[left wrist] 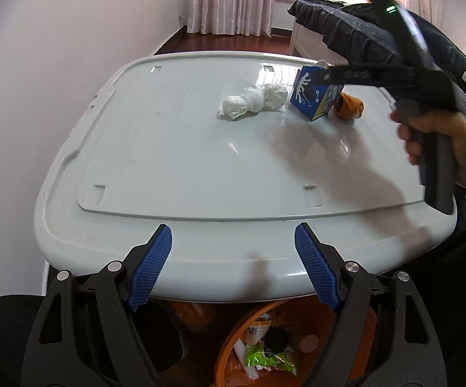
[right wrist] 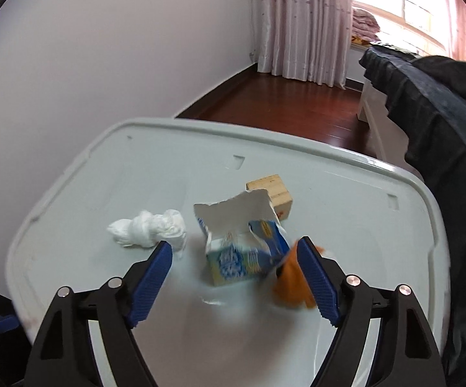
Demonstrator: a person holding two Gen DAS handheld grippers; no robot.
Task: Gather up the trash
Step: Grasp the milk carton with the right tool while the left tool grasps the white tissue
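Right wrist view: torn carton (right wrist: 242, 254) lies between the open right gripper (right wrist: 234, 251) fingers.

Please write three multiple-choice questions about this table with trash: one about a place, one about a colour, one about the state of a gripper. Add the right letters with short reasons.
1. Where is the orange bin?
A. on the table
B. below the near edge of the white table
C. beside the curtain

2. What colour is the crumpled tissue?
A. white
B. green
C. orange

3. How is the right gripper?
A. shut on the tissue
B. shut on the wooden block
C. open, with the torn blue carton between its fingers

Answers: 1 B, the left wrist view shows the bin under the table edge. 2 A, it is plainly white in both views. 3 C, the blue pads stand apart from the carton.
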